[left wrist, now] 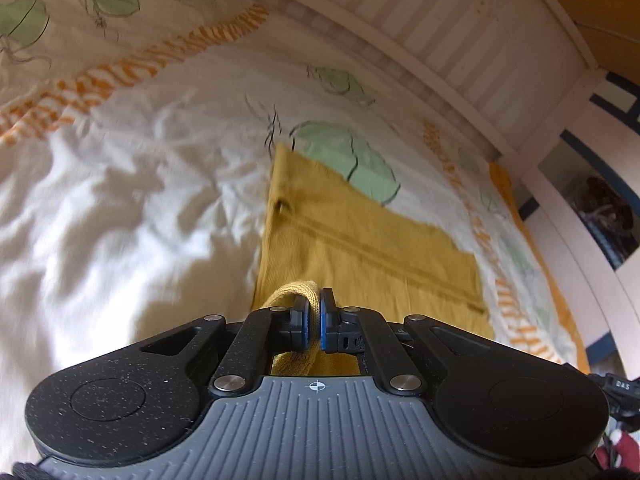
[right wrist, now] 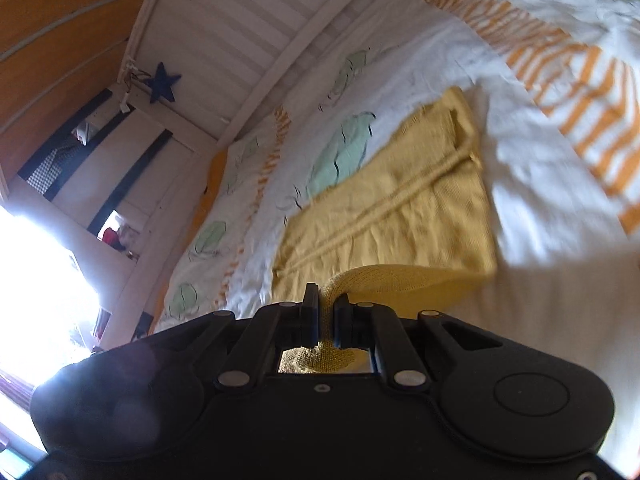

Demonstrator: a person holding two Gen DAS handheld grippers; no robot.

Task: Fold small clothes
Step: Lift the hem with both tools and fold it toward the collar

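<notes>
A: Entry — yellow knit garment [left wrist: 360, 240] lies flat on the bed cover [left wrist: 120, 200], which is white with green and orange print. It sits near the slatted white bed frame [left wrist: 420, 40], far end resting on a green patch of the print.

B: Grippers?

A: Left gripper [left wrist: 314, 326] has its pads pressed together on a bunched bit of the garment's near edge, at the left corner as its camera sees it. Right gripper [right wrist: 327, 320] is likewise pinched tight on the near edge, at the other corner. In both views the held cloth humps up off the cover, while the rest of the garment lies down.

B: So how far along?

A: My reading: the garment looks already narrowed — a ridge or seam runs lengthwise down the middle, and the outline is a tidy long rectangle. I cannot tell whether the sleeves are tucked under. The crosswise fold is only begun; the near edge is gripped and lifted, nothing yet laid over.

B: Left to do?

A: Carry the near edge to the far end, set it down square, let go. No other clothes are in view.
</notes>
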